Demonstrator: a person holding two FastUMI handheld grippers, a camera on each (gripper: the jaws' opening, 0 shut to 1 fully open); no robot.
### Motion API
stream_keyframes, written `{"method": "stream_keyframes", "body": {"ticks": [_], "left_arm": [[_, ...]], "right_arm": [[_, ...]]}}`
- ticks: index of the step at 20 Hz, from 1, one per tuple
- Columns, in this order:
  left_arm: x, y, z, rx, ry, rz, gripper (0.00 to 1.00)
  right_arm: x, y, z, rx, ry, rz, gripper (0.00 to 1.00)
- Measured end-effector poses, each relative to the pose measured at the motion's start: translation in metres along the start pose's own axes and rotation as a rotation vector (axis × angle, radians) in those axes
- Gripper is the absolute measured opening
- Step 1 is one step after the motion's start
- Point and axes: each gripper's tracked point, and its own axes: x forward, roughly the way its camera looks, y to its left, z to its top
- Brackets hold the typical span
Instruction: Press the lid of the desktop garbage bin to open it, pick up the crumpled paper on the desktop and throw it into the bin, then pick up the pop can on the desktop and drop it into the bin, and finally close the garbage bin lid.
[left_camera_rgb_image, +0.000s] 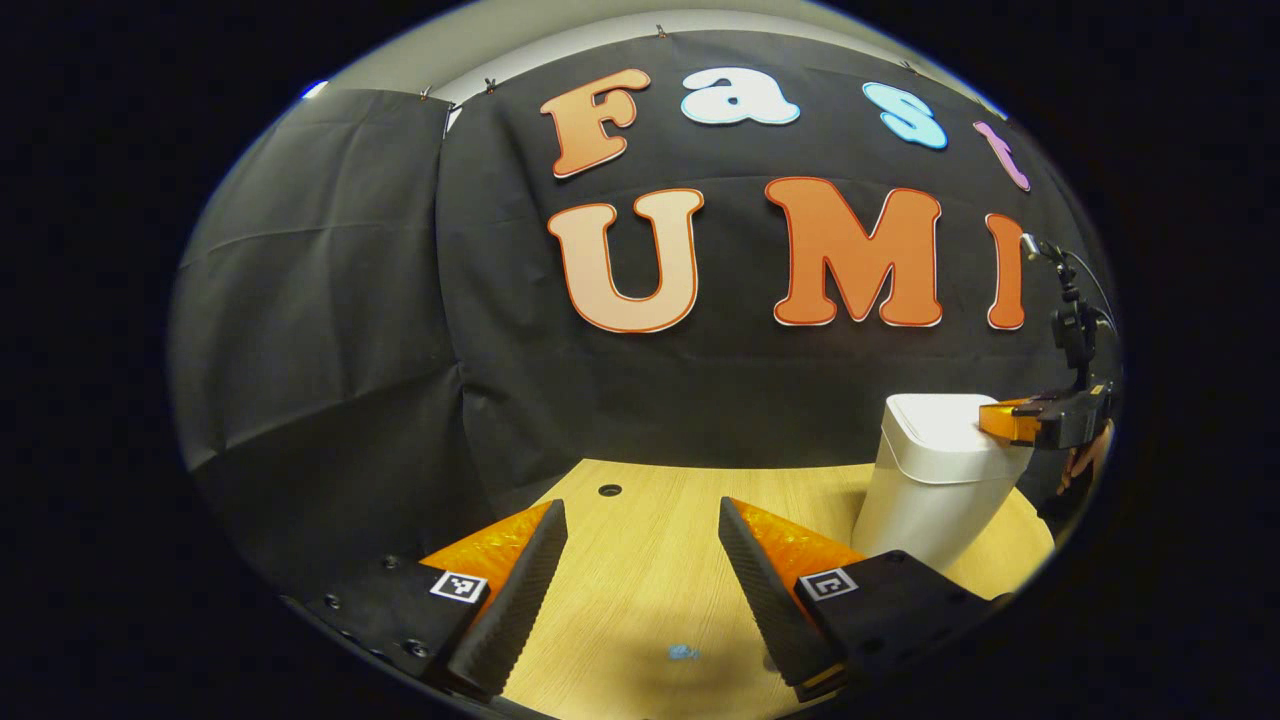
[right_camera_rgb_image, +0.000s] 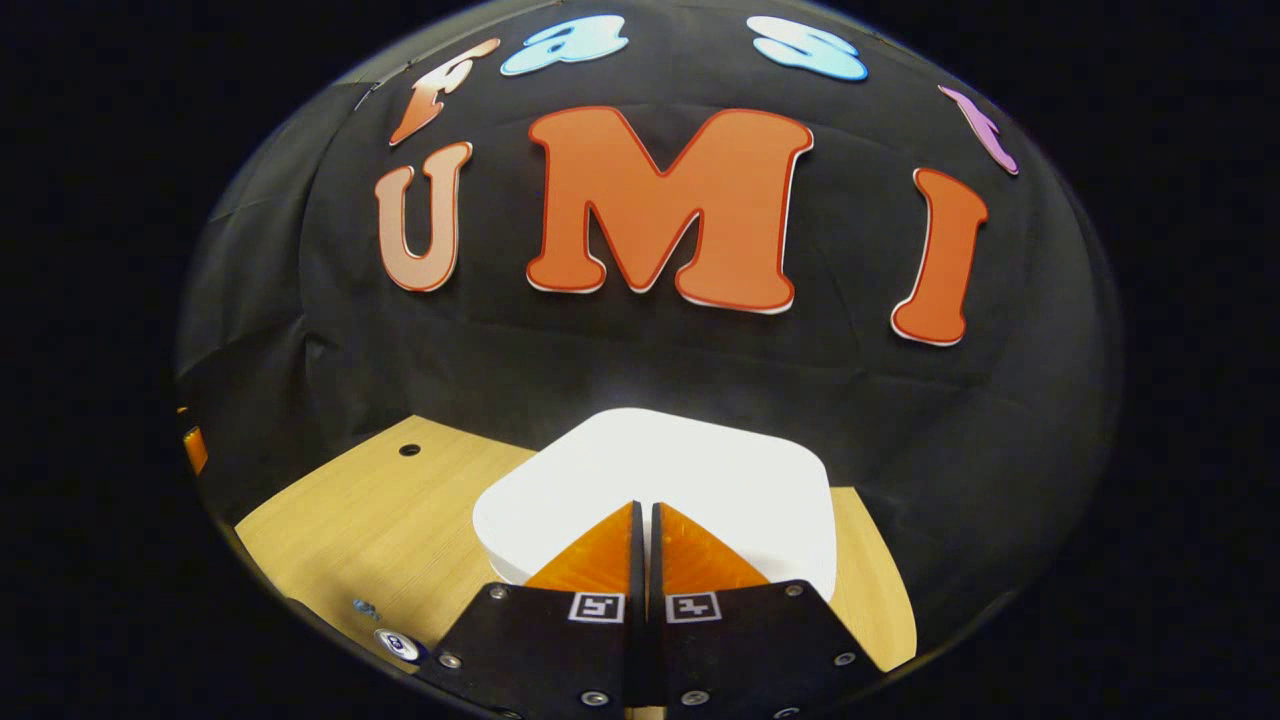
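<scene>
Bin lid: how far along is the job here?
Either the very start or the very end: the lid is down on the bin, the right gripper is shut over it, the left gripper open and empty. Paper and can: cannot tell whether they are binned.

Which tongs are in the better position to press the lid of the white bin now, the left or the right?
The right tongs: closed, tips over the white plastic garbage bin's lid, also visible there from the left gripper view. The left tongs hang open above the light wooden tabletop, beside the bin.
</scene>
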Motion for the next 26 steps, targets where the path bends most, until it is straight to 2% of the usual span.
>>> {"method": "stream_keyframes", "body": {"ticks": [2, 6, 11, 14, 18, 21, 26], "left_arm": [[-0.001, -0.006, -0.003, -0.003, 0.007, -0.006, 0.97], [-0.003, -0.018, -0.005, -0.011, 0.016, -0.022, 0.97], [-0.009, -0.035, -0.010, -0.033, 0.020, -0.033, 0.97], [-0.014, -0.042, -0.014, -0.042, 0.026, -0.027, 0.97], [-0.023, -0.044, -0.027, -0.028, 0.044, -0.019, 0.97], [-0.017, -0.038, -0.033, -0.019, 0.058, -0.022, 0.98], [0.006, -0.030, -0.046, -0.023, 0.100, -0.081, 0.98]], "right_arm": [[0.000, -0.001, -0.007, 0.018, 0.016, -0.012, 0.01], [0.000, 0.002, -0.010, -0.037, 0.026, -0.035, 0.01], [-0.001, 0.005, -0.010, 0.025, 0.036, 0.034, 0.01], [-0.004, 0.005, -0.003, -0.034, -0.008, 0.057, 0.01], [-0.012, 0.016, 0.001, -0.050, -0.034, 0.112, 0.01], [-0.026, 0.024, 0.023, -0.062, -0.122, 0.127, 0.01], [-0.046, 0.024, 0.055, -0.049, -0.240, 0.058, 0.01]]}}
